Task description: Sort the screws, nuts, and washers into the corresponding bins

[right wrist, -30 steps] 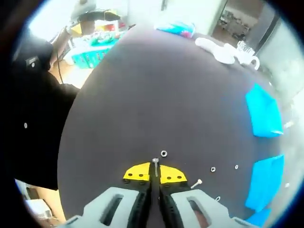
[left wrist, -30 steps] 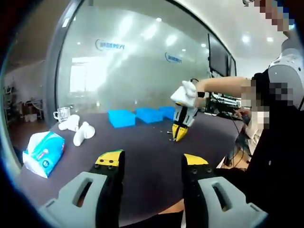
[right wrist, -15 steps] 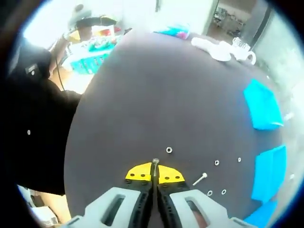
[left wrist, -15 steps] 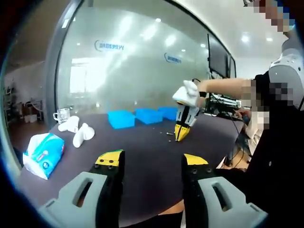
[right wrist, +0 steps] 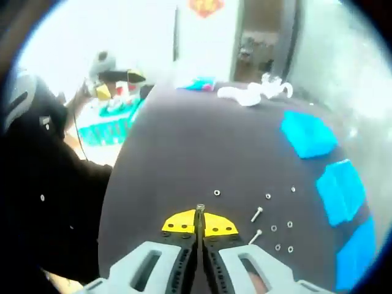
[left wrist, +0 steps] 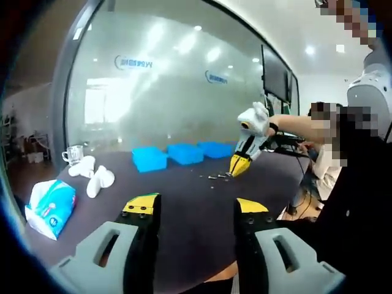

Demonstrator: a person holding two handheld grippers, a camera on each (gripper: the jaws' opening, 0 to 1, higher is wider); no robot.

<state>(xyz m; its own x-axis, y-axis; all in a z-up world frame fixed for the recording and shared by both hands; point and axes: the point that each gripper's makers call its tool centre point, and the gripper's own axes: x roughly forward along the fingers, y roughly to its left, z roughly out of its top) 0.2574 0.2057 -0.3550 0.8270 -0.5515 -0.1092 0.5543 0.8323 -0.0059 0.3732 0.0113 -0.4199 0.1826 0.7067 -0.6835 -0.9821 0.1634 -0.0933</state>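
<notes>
The right tool (right wrist: 199, 222) is pinched tight on one screw (right wrist: 199, 211), up above the counter (right wrist: 177, 153). The left tool (left wrist: 195, 211) is wide open and holds nothing. Most of the job is left, I think: small parts (right wrist: 272, 228) lie loose near the blue bins (right wrist: 340, 191)

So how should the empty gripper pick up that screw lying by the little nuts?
Grip the loose screw across its thin shaft, coming straight down from above. It lies flat on the dark table, so the jaws should straddle it crosswise, just below the wider head.
</notes>
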